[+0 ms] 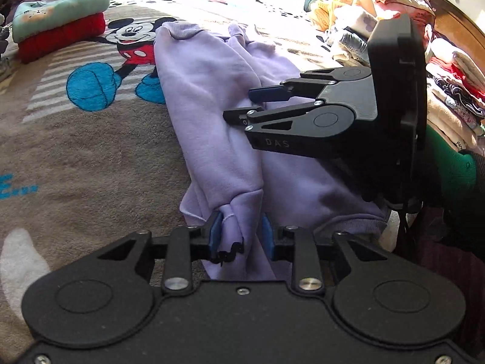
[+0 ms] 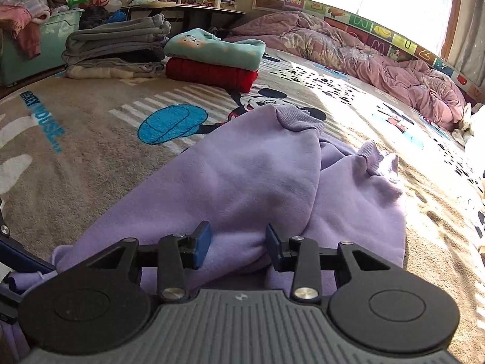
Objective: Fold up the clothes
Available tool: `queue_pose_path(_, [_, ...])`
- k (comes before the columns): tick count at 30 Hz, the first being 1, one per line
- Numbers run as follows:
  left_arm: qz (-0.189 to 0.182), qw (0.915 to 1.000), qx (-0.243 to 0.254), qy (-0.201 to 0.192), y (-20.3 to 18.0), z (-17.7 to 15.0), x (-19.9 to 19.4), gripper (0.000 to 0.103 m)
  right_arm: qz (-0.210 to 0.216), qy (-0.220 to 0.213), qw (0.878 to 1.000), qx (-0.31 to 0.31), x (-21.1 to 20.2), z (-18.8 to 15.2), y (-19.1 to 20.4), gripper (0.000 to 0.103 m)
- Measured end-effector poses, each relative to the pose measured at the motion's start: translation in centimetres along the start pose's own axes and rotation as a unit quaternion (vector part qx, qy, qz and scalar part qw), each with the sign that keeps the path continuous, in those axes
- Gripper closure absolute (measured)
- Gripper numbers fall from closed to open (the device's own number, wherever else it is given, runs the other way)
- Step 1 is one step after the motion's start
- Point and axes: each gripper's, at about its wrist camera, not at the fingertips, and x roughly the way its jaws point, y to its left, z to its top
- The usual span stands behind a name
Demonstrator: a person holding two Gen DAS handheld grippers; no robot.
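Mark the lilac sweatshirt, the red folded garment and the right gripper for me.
lilac sweatshirt (image 2: 257, 166): right wrist view, on the raised fold of its body.
red folded garment (image 2: 212, 75): right wrist view, on its front face, under the teal one.
right gripper (image 1: 242, 104): left wrist view, between its fingertips.

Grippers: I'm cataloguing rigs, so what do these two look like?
Both are matte black linkage bodies with round pivot caps, silver screws and blue finger pads. The right gripper bears "DAS" lettering and a ribbed grey top; a green sleeve shows behind it.

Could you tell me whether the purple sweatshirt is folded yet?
Partly: the sweatshirt lies bunched lengthwise, a sleeve folded over, both grippers pinching it.
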Motion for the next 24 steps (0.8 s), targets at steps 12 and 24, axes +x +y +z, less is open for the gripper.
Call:
queue_pose_path(12, [0.005,0.9987,0.041,-0.028,-1.6,-1.4,0.4,0.087,0.007,0.030,1.000,-0.008,1.7,0.8,-0.7,0.064])
queue_pose_path(24, [0.000,0.9990,0.043,-0.014,-1.2,-2.2,-1.3,0.073,0.004,0.044,0.999,-0.011,1.9,1.4,-0.8,0.063])
